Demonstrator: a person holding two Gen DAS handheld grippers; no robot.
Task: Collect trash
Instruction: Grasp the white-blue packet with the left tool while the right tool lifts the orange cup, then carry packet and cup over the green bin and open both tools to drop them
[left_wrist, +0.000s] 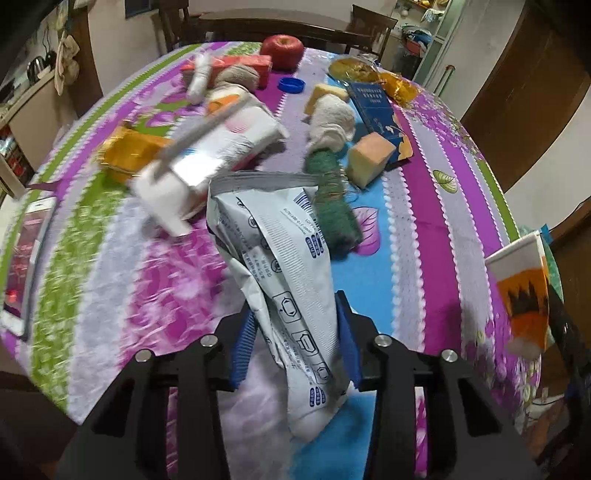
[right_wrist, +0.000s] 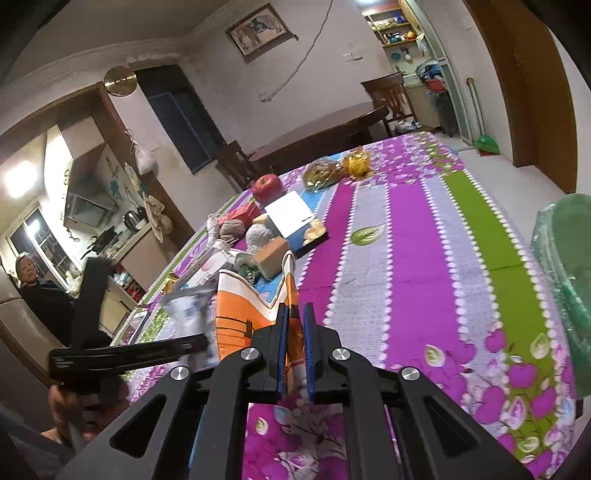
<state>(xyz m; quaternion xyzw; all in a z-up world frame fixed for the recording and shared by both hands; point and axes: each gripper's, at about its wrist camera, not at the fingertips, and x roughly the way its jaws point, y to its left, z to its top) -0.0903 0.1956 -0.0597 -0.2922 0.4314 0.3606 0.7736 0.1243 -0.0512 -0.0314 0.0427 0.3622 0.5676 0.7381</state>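
Floral-cloth worktop (left_wrist: 436, 206), cluttered. Left wrist view: left claw (left_wrist: 295, 354) pinching grey-white pouch (left_wrist: 273, 266) mid-worktop; lift clear of green yarn (left_wrist: 332, 206). Right wrist view: right claw (right_wrist: 295, 354) clamped tight on orange wrapper (right_wrist: 240, 317); swing right toward green bin (right_wrist: 569, 266), keep grip.

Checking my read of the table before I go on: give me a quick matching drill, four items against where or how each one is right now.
Items
1. white printed plastic pouch
2. orange and white paper wrapper
3. red apple
4. blue bottle cap

States
A. lying flat on the tablecloth near the apple
B. clamped in the right gripper
C. standing at the far end of the table
D. between the fingers of the left gripper

Pairs: 1-D, 2-B, 3-C, 4-A
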